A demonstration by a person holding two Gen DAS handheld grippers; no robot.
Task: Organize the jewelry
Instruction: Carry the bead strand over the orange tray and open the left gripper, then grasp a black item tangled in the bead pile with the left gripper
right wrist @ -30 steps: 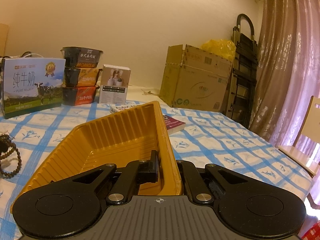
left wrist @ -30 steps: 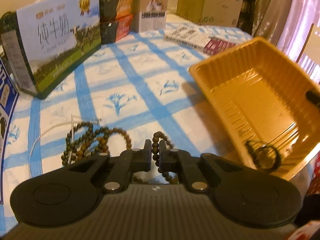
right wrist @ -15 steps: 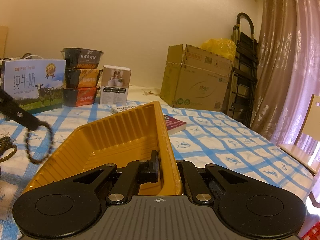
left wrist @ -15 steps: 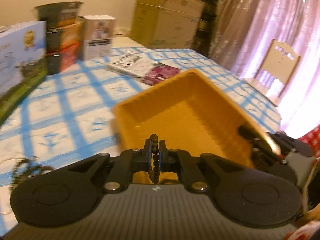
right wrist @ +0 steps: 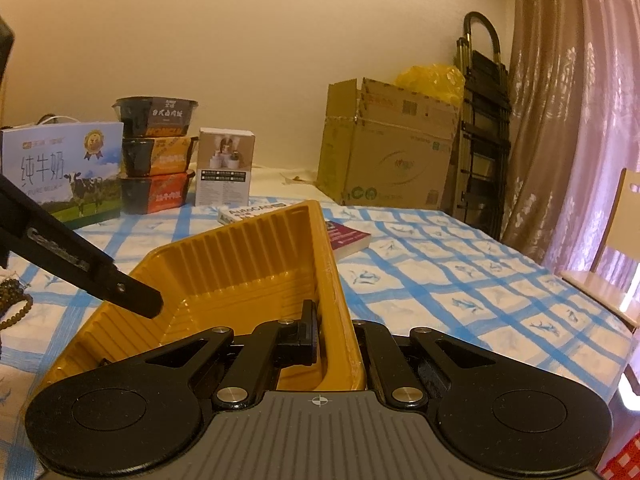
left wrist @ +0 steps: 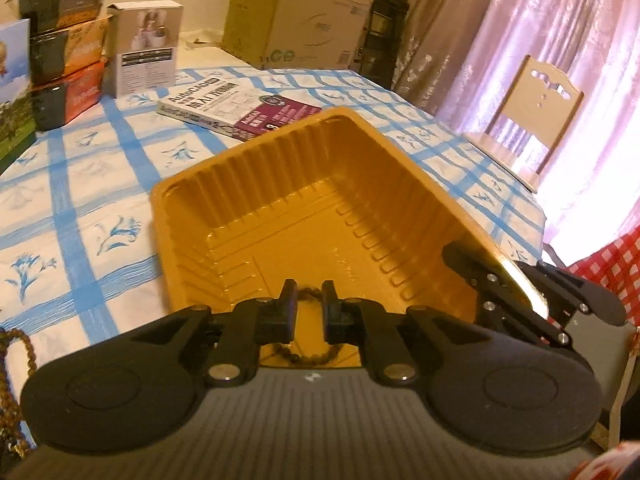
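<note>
An orange plastic tray (left wrist: 280, 184) sits on the blue-checked cloth. My left gripper (left wrist: 309, 304) hovers over the tray's near end and its jaws are opening. A brown bead bracelet (left wrist: 306, 357) hangs loose between and below them, over the tray floor, and the pads do not press on it. One of the left gripper's fingers (right wrist: 100, 272) reaches over the tray's left rim in the right wrist view. My right gripper (right wrist: 336, 330) is shut on the tray's right wall (right wrist: 332, 280), one finger inside and one outside. It also shows in the left wrist view as the right gripper (left wrist: 500, 280).
More brown bead strands (left wrist: 16, 360) lie on the cloth left of the tray. A book (left wrist: 236, 110), a small white box (left wrist: 146, 46), stacked food bowls (right wrist: 156, 156) and a milk carton (right wrist: 64, 172) stand behind. A cardboard box (right wrist: 392, 148) and a chair (left wrist: 536, 112) are beyond.
My left gripper carried the bracelet from the bead pile on the cloth to above the tray. Its jaws have parted and the bracelet has slipped lower. The right gripper stayed put.
</note>
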